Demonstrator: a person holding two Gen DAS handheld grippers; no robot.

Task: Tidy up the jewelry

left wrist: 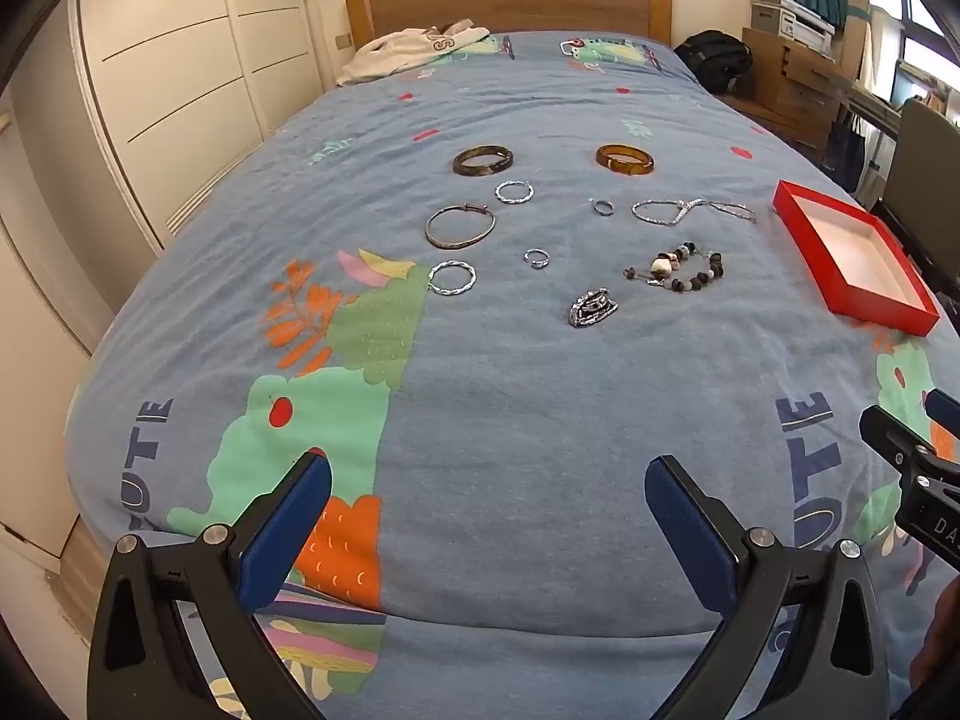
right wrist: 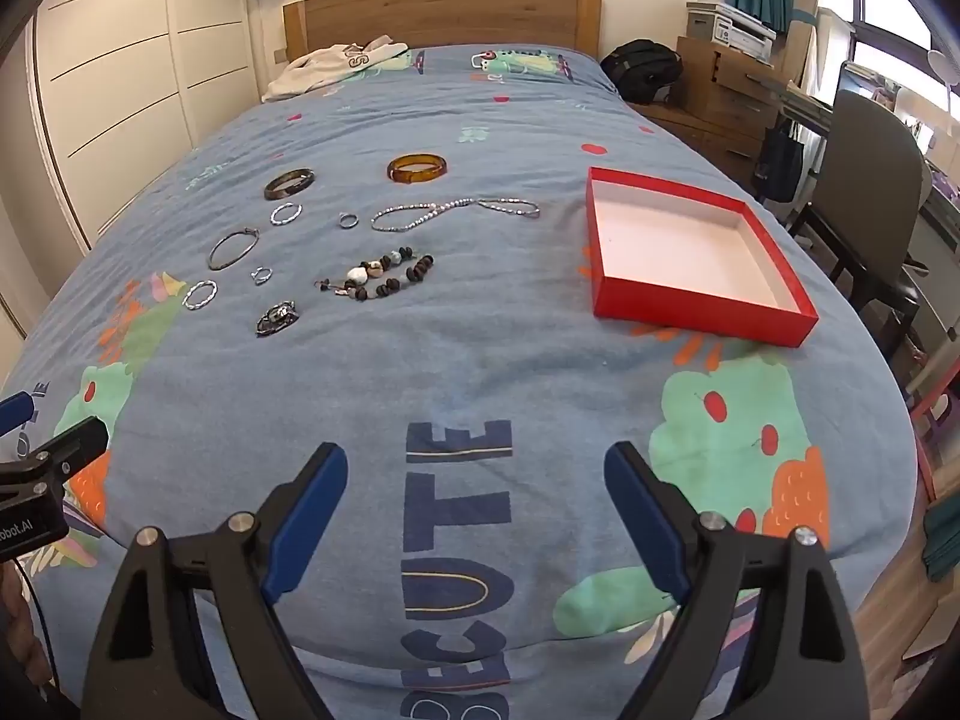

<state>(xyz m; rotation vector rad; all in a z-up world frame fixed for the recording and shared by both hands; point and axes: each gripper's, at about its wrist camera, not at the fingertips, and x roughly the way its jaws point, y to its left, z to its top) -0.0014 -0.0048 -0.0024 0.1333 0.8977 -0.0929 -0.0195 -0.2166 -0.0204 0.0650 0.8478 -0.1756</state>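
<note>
Jewelry lies spread on a blue patterned bedspread point(left wrist: 510, 420): a dark bangle point(left wrist: 482, 159), an amber bangle point(left wrist: 624, 158), a thin metal bangle point(left wrist: 461, 227), several silver rings, a silver chain point(left wrist: 690, 210), a beaded bracelet point(left wrist: 678, 267) and a silver clasp piece point(left wrist: 591, 307). An empty red box point(right wrist: 690, 252) with a white inside sits to the right of them. My left gripper point(left wrist: 489, 492) hangs open over the near end of the bed, holding nothing. My right gripper point(right wrist: 477, 480) is open too, over the word "CUTE", well short of the jewelry.
A wooden headboard point(right wrist: 441, 12) and a crumpled white garment point(right wrist: 336, 66) are at the far end. White wardrobe doors point(left wrist: 180, 72) run along the left. A black bag point(right wrist: 642, 69), wooden drawers, a desk and a grey chair point(right wrist: 870, 180) stand to the right.
</note>
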